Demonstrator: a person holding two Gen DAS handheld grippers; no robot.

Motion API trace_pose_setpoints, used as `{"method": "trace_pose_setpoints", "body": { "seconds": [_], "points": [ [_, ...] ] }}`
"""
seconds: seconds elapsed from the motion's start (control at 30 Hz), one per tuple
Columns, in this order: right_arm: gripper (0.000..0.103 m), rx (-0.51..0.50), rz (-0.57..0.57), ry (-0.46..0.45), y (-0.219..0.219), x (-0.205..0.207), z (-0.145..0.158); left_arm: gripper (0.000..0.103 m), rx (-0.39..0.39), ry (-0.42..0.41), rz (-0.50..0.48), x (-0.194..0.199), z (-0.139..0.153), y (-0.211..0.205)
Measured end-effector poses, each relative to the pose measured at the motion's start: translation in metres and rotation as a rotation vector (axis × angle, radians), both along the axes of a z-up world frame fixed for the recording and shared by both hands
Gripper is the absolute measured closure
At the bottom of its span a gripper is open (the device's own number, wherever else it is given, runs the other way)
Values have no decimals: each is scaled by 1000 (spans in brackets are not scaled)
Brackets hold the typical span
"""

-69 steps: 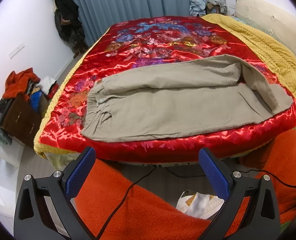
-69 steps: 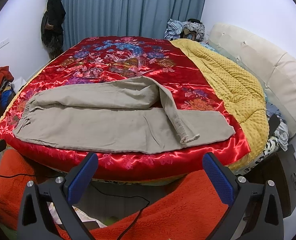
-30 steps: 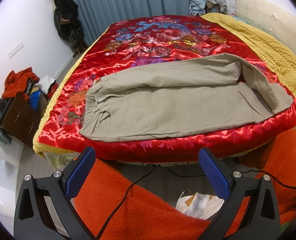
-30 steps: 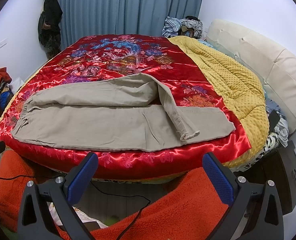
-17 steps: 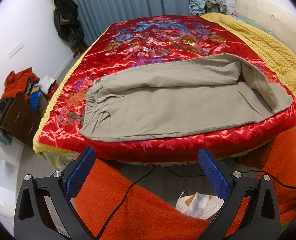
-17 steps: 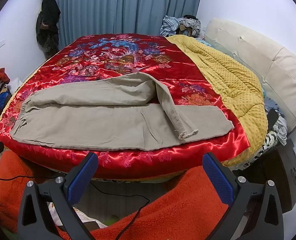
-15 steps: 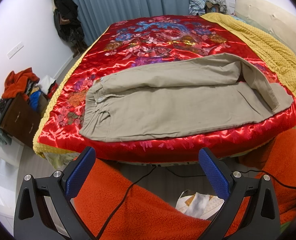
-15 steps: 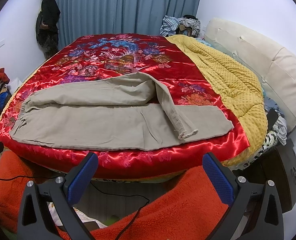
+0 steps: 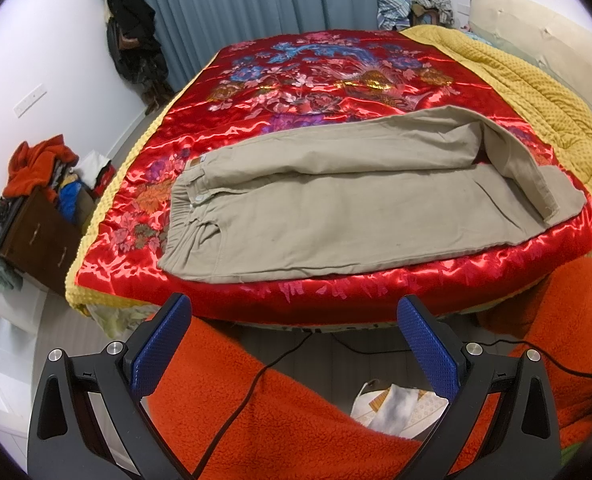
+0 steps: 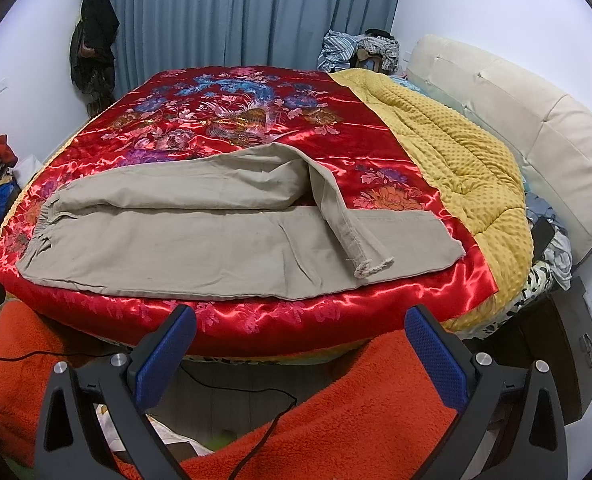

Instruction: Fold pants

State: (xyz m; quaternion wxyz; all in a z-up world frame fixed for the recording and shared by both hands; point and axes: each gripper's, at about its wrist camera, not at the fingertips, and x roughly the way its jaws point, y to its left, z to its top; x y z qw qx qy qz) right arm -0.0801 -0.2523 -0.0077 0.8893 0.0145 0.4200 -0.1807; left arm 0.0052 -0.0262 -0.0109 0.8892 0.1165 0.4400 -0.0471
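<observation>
Beige pants (image 9: 335, 208) lie lengthwise along the near edge of the bed, waistband at the left, hems at the right. The far leg is folded back so its hem (image 10: 369, 266) lies across the near leg. They also show in the right wrist view (image 10: 216, 236). My left gripper (image 9: 292, 344) is open and empty, held off the bed below its near edge. My right gripper (image 10: 299, 354) is open and empty, also short of the bed edge.
The bed has a red floral satin cover (image 9: 335, 76) and a yellow quilt (image 10: 455, 160) at the right. A cream headboard (image 10: 515, 112) is far right. Clothes pile on a brown cabinet (image 9: 36, 236) at the left. Orange fleece (image 9: 276, 420) and a black cable lie under the grippers.
The right wrist view has shifted slightly toward the bed over the last seconds. The pants and the left gripper have not moved.
</observation>
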Motion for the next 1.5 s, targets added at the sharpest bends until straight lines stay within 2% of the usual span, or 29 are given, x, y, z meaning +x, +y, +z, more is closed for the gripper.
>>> {"method": "trace_pose_setpoints", "body": {
  "seconds": [1.0,1.23,1.5],
  "points": [
    [0,34,19,-6,4,2,3,0,0,1,-2,0,-2,-2],
    [0,-10,-45,22,0,3,2,0,-13,8,9,1,-7,-3],
    [0,-12,-92,40,-9,0,-1,0,-12,9,13,2,-7,-1]
  ]
}}
